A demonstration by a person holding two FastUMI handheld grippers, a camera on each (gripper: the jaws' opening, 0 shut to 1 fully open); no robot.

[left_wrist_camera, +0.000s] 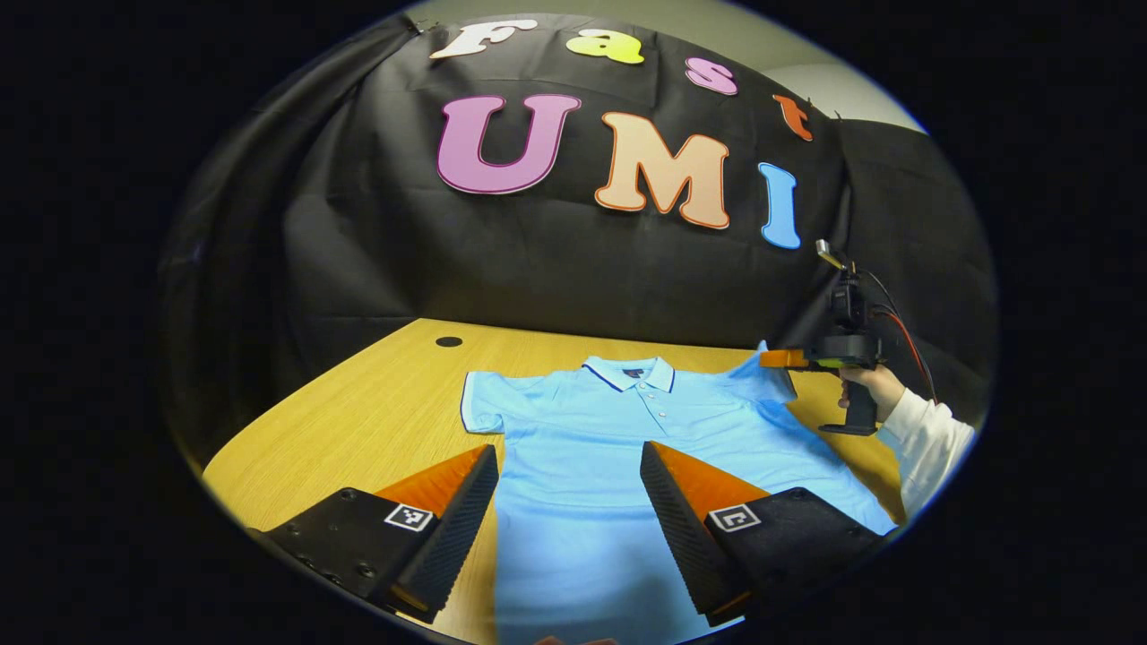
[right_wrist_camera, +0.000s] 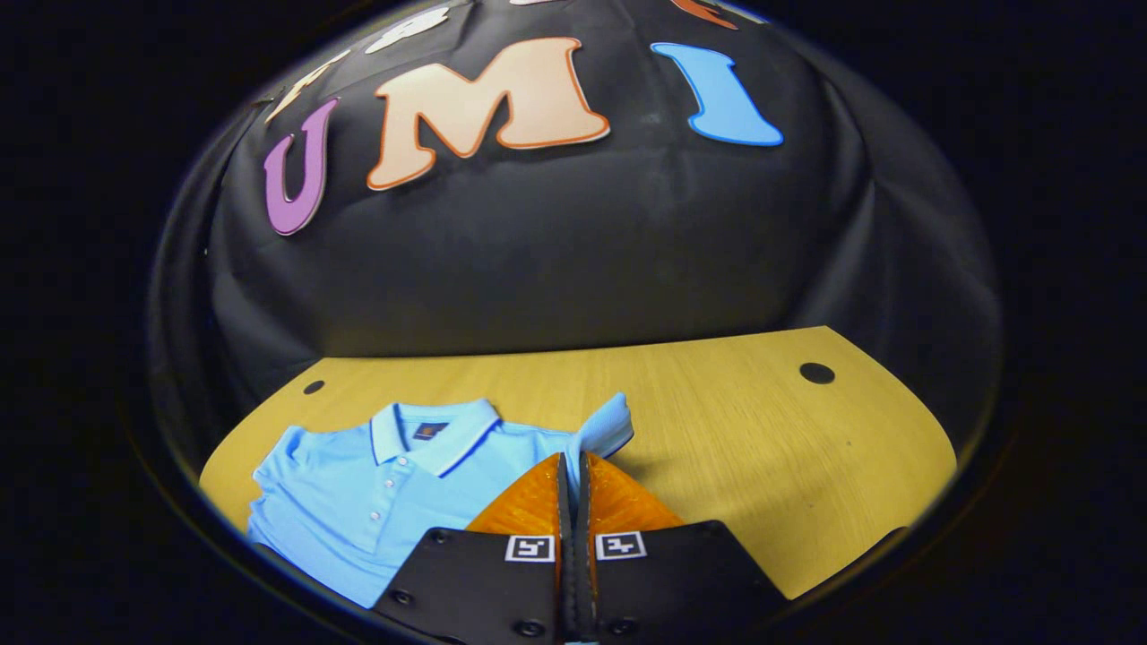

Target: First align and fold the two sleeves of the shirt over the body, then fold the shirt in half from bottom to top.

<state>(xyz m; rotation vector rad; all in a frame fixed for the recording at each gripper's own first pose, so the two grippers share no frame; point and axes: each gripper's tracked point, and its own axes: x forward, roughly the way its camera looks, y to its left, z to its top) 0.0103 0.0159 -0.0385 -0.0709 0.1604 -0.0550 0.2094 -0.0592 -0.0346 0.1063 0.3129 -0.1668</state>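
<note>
left gripper view: the shirt [left_wrist_camera: 618, 448] lies face up on the counter [left_wrist_camera: 376, 412] at frame centre, collar toward the top, and the left gripper [left_wrist_camera: 569, 502] hangs over its lower body with jaws spread wide, holding nothing. at the right edge of that frame a hand [left_wrist_camera: 865, 385] carries the right gripper [left_wrist_camera: 778, 359], whose jaws are pressed together and pinching the sleeve [left_wrist_camera: 766, 372], which is lifted off the counter. right gripper view: the same sleeve [right_wrist_camera: 605, 425] stands up just above the closed jaws at lower centre, with the shirt spreading toward the lower left. the step in hand appears to be the first sleeve fold. to do it well, carry the pinched sleeve inward across the chest, keep the cloth low and taut, lay its edge parallel to the side seam, and release only once it rests flat. the opposite sleeve [left_wrist_camera: 479, 403] lies flat, not yet folded.
</note>
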